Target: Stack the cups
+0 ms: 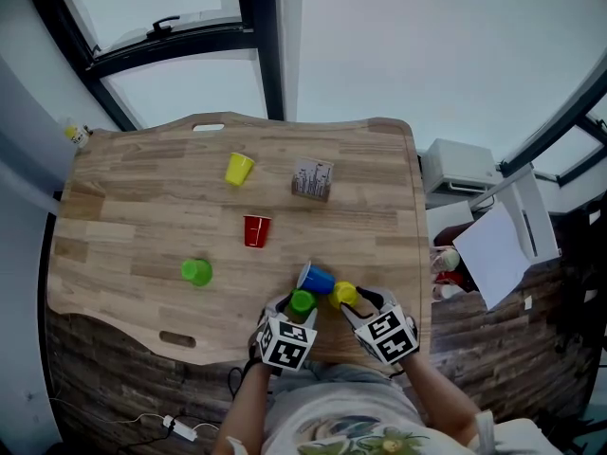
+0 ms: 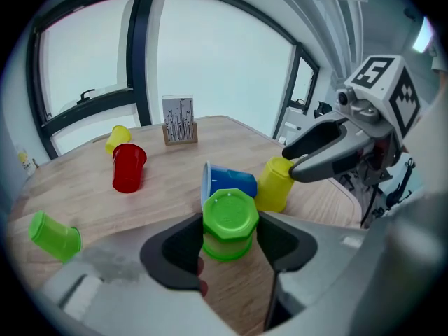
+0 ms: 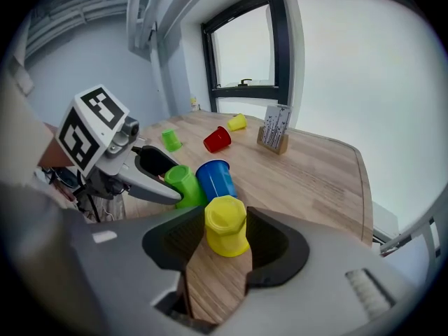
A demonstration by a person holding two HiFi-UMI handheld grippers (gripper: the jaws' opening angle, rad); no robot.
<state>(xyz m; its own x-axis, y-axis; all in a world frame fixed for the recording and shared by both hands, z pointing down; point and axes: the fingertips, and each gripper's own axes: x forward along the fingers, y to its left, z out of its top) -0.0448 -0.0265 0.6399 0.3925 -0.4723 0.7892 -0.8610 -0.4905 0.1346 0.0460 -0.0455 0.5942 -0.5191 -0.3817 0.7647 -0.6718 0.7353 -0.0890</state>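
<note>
My left gripper (image 1: 300, 307) is shut on a green cup (image 2: 229, 215) that stands mouth down near the table's front edge. Just to its right, my right gripper (image 1: 345, 297) is shut on a yellow cup (image 3: 225, 224), also mouth down, its rim on the wood. A blue cup (image 1: 315, 279) lies on its side right behind both, touching or nearly touching them. Farther back are a red cup (image 1: 256, 230), a second yellow cup (image 1: 238, 169) and a second green cup (image 1: 196, 272) lying at the left.
A small card holder (image 1: 312, 179) stands at the back of the wooden table (image 1: 142, 207). The table's front edge runs just under both grippers, with the person's body below it. Windows rise behind the far edge.
</note>
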